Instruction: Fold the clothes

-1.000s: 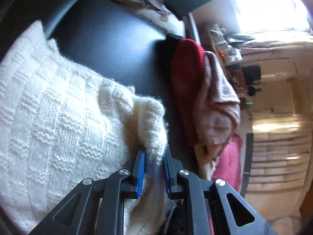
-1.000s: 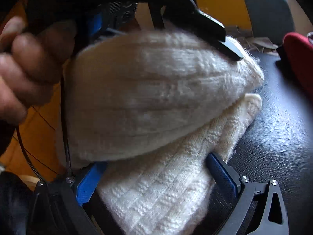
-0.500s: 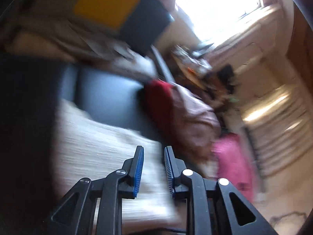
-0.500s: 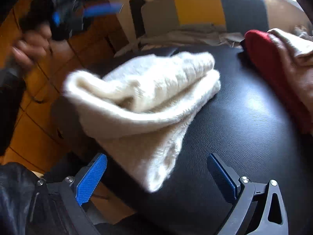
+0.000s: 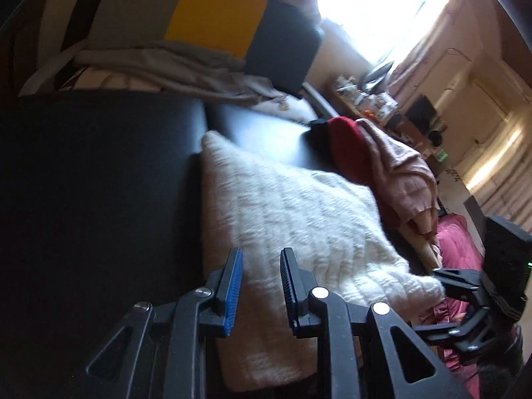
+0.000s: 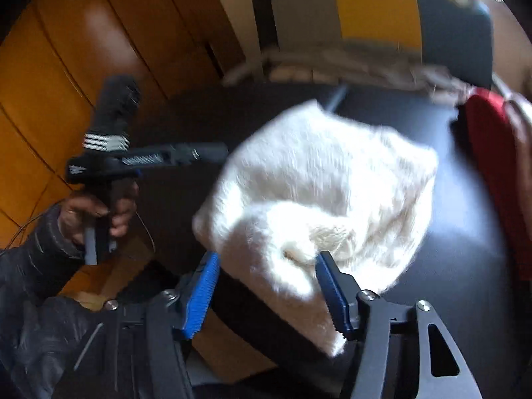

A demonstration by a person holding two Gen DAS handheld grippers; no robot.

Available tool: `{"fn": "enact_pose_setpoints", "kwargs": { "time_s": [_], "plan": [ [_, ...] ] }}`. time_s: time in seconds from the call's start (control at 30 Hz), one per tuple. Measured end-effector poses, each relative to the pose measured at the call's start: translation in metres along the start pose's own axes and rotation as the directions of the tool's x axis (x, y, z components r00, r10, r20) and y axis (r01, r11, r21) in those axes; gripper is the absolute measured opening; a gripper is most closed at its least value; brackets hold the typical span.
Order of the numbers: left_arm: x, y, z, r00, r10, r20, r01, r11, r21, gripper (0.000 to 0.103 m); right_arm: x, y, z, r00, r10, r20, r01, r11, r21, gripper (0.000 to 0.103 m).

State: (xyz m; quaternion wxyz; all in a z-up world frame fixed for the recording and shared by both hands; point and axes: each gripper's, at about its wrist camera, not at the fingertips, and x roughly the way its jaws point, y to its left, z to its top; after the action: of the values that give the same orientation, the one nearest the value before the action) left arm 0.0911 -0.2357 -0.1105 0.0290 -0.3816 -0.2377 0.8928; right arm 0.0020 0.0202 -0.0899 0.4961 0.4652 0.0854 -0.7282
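Through my left tongs (image 5: 259,286) I see the white knit sweater (image 5: 299,219) lying straight ahead and a little to the right of my fingers, on the black table (image 5: 99,183). Its long axis runs away from me toward the far right, and its near end passes under my fingertips. My left jaws stand a narrow gap apart with nothing between them, held above the wool. Just past the sweater's far right edge sits a pile of red and pink clothes (image 5: 375,166), touching or nearly touching it, so there is little room on that side. My right tongs (image 5: 472,299) show at the right edge, close to the sweater's near corner. Beyond the table lies a grey, yellow and dark cushion (image 5: 212,23). Through my right tongs (image 6: 266,292) the sweater (image 6: 332,183) fills the space directly ahead, doubled over in a thick bundle whose near edge hangs over the table's (image 6: 465,232) edge between my fingers. These jaws are spread wide, and the right pad looks to be brushing a bunched lump of wool, but blur keeps me from being sure. My left tongs (image 6: 199,153) hover off to the left, clear of the cloth, in my hand (image 6: 96,212). My right side is the nearer one to that loose lump.
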Motion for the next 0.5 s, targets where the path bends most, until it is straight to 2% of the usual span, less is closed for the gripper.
{"fn": "enact_pose_setpoints", "kwargs": {
  "time_s": [0.07,0.1,0.13,0.17,0.2,0.27,0.33,0.37,0.43,0.47,0.5],
  "plan": [
    [0.005,-0.009,0.003,0.999,-0.034,0.024,0.033,0.998,0.049,0.022,0.013,-0.002,0.006,0.998,-0.012,-0.057,0.012,1.0,-0.001,0.061],
    [0.009,-0.015,0.004,0.998,-0.05,0.034,0.047,0.996,0.076,0.023,0.019,-0.002,0.009,0.996,-0.017,-0.085,0.017,1.0,-0.001,0.056],
    [0.012,-0.021,0.004,0.998,-0.056,0.032,0.053,0.994,0.1,0.023,0.022,-0.003,0.01,0.995,-0.023,-0.098,0.024,1.0,0.001,0.048],
    [0.017,-0.024,0.0,0.998,-0.058,0.024,0.055,0.992,0.118,0.023,0.022,-0.003,0.008,0.995,-0.02,-0.097,0.021,1.0,0.012,0.028],
    [0.023,-0.028,-0.004,0.998,-0.059,0.014,0.057,0.989,0.135,0.023,0.021,-0.006,0.002,0.996,-0.012,-0.092,0.016,0.999,0.035,0.019],
    [0.033,-0.034,-0.011,0.998,-0.061,-0.004,0.061,0.984,0.17,0.023,0.02,-0.015,-0.017,0.996,-0.021,-0.081,0.029,0.996,0.09,0.016],
    [0.044,-0.034,-0.022,0.996,-0.084,-0.027,0.087,0.978,0.187,0.023,0.032,-0.038,-0.048,0.992,-0.05,-0.117,0.072,0.979,0.19,0.014],
    [0.045,-0.036,-0.026,0.997,-0.074,-0.013,0.075,0.975,0.209,0.023,0.035,-0.046,-0.059,0.994,-0.034,-0.1,0.057,0.97,0.237,0.012],
    [0.048,-0.041,-0.03,0.998,-0.055,0.009,0.051,0.97,0.239,0.023,0.032,-0.058,-0.077,1.0,0.017,-0.01,-0.013,0.947,0.32,0.011],
    [0.048,-0.044,-0.03,0.999,-0.047,0.013,0.042,0.969,0.244,0.023,0.03,-0.062,-0.083,0.999,0.041,0.027,-0.048,0.934,0.354,0.011],
    [0.048,-0.045,-0.03,0.999,-0.041,0.015,0.036,0.968,0.248,0.023,0.028,-0.064,-0.086,0.996,0.063,0.056,-0.08,0.921,0.382,0.017]
  ]
}}
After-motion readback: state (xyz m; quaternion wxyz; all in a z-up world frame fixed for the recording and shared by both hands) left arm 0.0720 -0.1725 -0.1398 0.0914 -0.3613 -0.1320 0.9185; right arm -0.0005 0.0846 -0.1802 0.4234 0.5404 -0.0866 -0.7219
